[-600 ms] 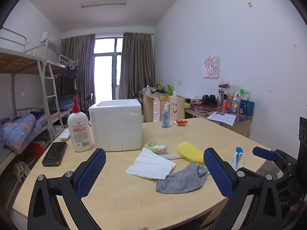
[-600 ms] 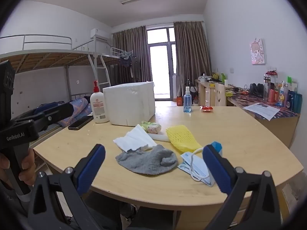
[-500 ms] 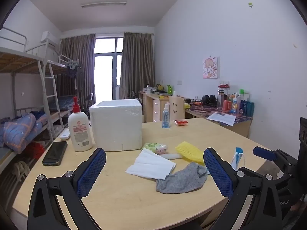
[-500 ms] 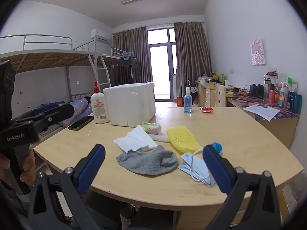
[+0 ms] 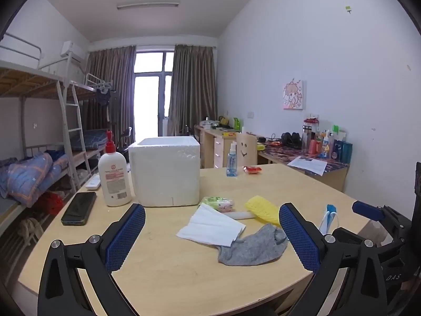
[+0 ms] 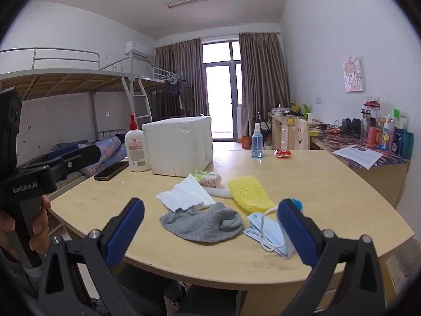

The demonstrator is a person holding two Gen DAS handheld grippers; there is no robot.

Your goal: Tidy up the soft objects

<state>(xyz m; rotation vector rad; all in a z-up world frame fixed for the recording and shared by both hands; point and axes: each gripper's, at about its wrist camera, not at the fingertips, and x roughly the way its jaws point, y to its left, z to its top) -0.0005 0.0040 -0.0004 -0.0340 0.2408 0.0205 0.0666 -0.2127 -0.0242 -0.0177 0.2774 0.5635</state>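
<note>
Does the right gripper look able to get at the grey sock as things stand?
Probably yes. The right gripper is open and empty, the grey sock lies straight ahead near the table edge, and only the tissue overlaps its far edge.

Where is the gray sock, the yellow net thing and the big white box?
gray sock [image 6: 201,225], right wrist view, on the middle of the sock.
yellow net thing [image 6: 248,193], right wrist view, on its mesh middle.
big white box [image 5: 165,172], left wrist view, on its front wall.
</note>
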